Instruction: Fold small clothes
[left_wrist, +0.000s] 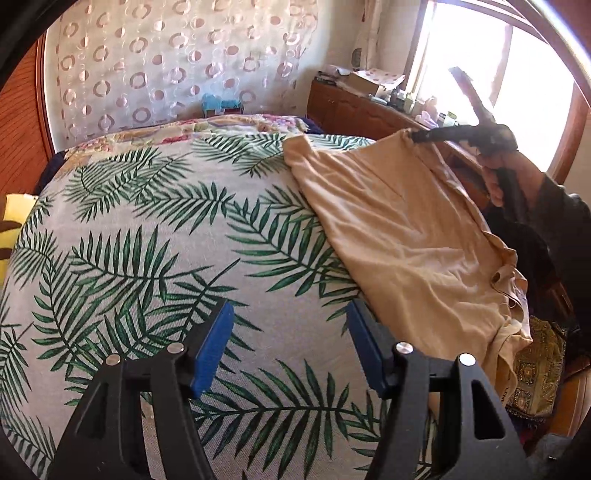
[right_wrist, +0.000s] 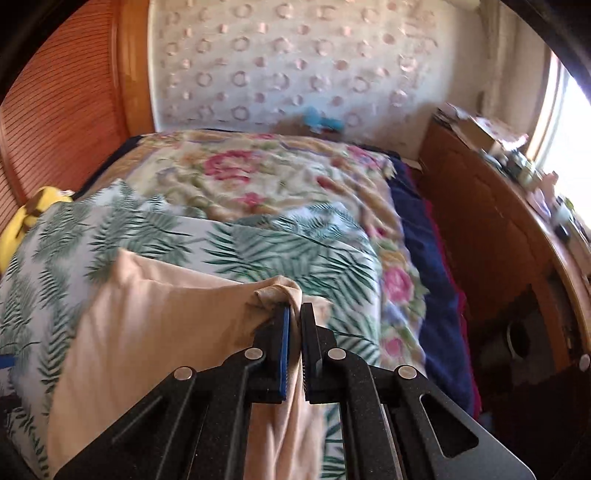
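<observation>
Scanning for writing first: no brand, label or legible text anywhere on the cloth, the tongs or the bedding. A few pale marks show on a dark strip at the lower right edge of the left wrist view, too small to read.

Beige garment (left_wrist: 413, 236) lies on the palm-leaf bedspread (left_wrist: 155, 236), toward its right side, its near end bunched at the bed's edge. Far corner is lifted off the spread, pinched in the right gripper (left_wrist: 417, 136). From that gripper's own camera, right gripper (right_wrist: 294, 321) has its blue-padded fingers nearly together with a fold of the beige garment (right_wrist: 155, 332) clamped between them; cloth hangs down through the narrow gap and spreads away to the left over the palm-leaf bedspread (right_wrist: 236, 243).

Left gripper (left_wrist: 291, 332) hovers over bare leaf print with jaws wide apart, holding nothing; its right finger sits just beside the garment's left edge, contact cannot be told.

Hard to make out: what kind of garment this is. Its near end is crumpled and partly cut off by the bed's edge. The hand on the right tongs is partly in shadow against the bright window (left_wrist: 509, 85). Right wrist view is motion-blurred, so the floral quilt (right_wrist: 266, 177) beyond the spread and the clutter on the wooden cabinet (right_wrist: 491, 206) are smeared. Yellow item (right_wrist: 26, 221) at left is half hidden behind the spread.
</observation>
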